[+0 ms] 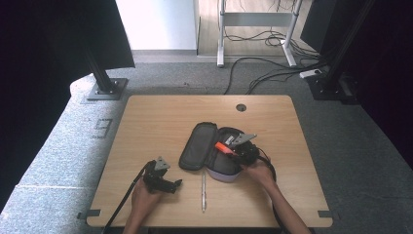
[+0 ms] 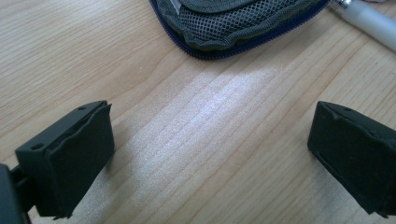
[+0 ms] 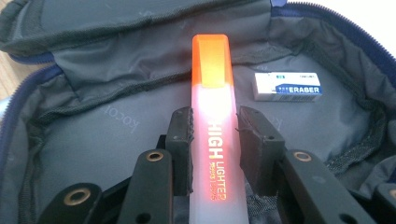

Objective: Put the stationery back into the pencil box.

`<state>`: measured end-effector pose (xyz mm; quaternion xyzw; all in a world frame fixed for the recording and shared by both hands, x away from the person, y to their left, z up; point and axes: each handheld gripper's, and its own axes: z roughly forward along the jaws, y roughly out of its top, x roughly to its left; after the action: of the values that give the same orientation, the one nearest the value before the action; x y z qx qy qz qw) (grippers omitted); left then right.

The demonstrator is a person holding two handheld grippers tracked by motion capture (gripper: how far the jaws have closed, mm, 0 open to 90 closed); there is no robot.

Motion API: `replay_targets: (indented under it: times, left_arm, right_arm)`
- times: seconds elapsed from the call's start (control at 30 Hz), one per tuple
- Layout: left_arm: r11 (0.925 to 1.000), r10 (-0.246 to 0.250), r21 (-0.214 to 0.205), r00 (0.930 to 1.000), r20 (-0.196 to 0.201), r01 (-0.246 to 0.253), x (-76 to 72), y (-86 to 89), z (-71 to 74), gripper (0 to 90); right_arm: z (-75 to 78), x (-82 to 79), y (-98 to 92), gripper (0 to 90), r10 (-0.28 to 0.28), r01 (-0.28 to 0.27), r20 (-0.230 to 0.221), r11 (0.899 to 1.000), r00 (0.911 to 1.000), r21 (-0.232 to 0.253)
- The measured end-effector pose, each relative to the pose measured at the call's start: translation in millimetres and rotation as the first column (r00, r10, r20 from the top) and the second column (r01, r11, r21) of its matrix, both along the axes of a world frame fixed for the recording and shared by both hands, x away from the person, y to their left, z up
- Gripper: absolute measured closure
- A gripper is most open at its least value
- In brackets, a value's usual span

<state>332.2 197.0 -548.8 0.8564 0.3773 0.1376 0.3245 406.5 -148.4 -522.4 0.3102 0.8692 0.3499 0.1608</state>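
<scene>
Right claw (image 3: pixel 214 135) grips highlighter (image 3: pixel 212 98) over open case (image 3: pixel 93 126)

The orange highlighter (image 3: pixel 212 116) carries "HIGH LIGHTER" in orange letters along its pale barrel, with a smaller line beneath that is too fine to read. The white eraser (image 3: pixel 288 86) bears "ERASER" in white on a dark blue band, with small print above it that stays illegible. The grey lining of the pencil case (image 3: pixel 93 135) shows a faint brand mark reading "kocot", seen upside down.
</scene>
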Motion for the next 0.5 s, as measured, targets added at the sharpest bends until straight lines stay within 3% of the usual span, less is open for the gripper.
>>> replay_targets:
  times: [0.3,0.5]
  left_arm:
    - [1.0000,0.000,0.000,1.0000,0.000,0.000,0.0,0.0,0.0,0.3]
    - [1.0000,0.000,0.000,1.0000,0.000,0.000,0.0,0.0,0.0,0.3]
  right_arm:
    - [-3.0,2.8,-1.6,64.2,0.001,0.000,-0.024,1.000,0.9997,0.006]
    - [-0.9,2.8,-3.3,52.7,-0.006,0.007,-0.030,1.000,0.9995,0.026]
